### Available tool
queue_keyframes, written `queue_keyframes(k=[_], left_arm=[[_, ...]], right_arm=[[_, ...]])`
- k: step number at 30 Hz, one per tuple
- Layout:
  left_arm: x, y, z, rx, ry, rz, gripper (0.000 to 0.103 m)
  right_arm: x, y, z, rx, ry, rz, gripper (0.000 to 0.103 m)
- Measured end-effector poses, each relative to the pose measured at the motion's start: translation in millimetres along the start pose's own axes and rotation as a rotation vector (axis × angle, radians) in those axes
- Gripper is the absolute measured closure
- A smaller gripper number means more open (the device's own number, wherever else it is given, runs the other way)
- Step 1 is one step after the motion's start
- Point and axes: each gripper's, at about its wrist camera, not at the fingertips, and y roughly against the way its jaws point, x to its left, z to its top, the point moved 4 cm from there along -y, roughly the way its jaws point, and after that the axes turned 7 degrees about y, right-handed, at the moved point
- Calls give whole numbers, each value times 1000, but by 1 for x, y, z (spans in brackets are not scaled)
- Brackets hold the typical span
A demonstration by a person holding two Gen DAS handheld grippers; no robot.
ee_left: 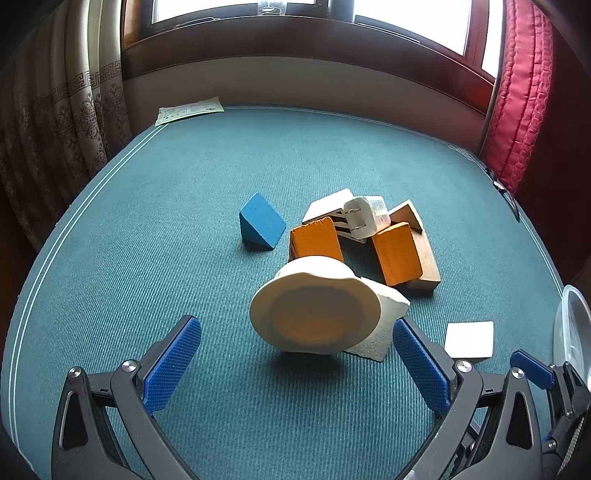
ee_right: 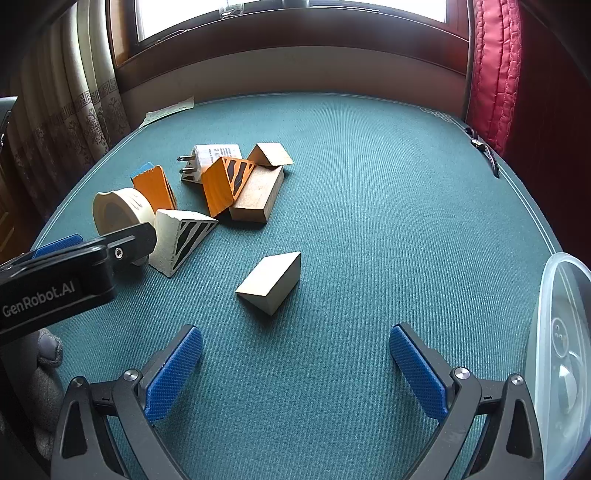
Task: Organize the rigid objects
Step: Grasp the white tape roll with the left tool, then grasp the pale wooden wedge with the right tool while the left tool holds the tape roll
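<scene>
On a teal cloth-covered table (ee_right: pixel 369 177) beneath a window (ee_left: pixel 406 26), curtains hanging at both sides, the left gripper (ee_left: pixel 295 354) and right gripper (ee_right: pixel 295 365) are hovering with fingers spread. Blocks (ee_right: pixel 255 195) and a charger (ee_left: pixel 365 218) are lying clustered mid-table.

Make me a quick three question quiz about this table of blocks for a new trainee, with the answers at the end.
1. True or false: the left gripper is shut on the cream round block.
2. Which lies nearest the right gripper? A: the white plug adapter; B: the plain pale wooden wedge; C: the blue wooden wedge.
3. Fill in: the clear plastic container sits at the table's ____ edge.

Key: 1 false, both grippers are open; 2 B; 3 right.
</scene>
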Motion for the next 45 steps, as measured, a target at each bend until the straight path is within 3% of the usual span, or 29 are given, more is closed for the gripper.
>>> queue_keyframes(k=[2,4,9,18,28,36,45], left_arm=[[2,-2,0,-5,-3,-5,2],[4,-5,-1,10,-1,-34,16],[9,-7,-3,35,33,-120,36],[13,5,-2,-44,19,-78,36],[26,7,-7,-39,25,-47,37],[27,5,-10,-23,28,-36,37],[28,1,-11,-8,38,-33,36]], right_arm=[[0,0,0,1,1,-2,0],[1,0,0,1,3,-4,0],[1,-1,0,2,3,-5,0],[-7,2,0,-25,-36,49,0],[-10,0,8,-26,-61,113,1],[-5,-5,20,-35,-39,121,25],[8,-11,27,-55,24,173,44]])
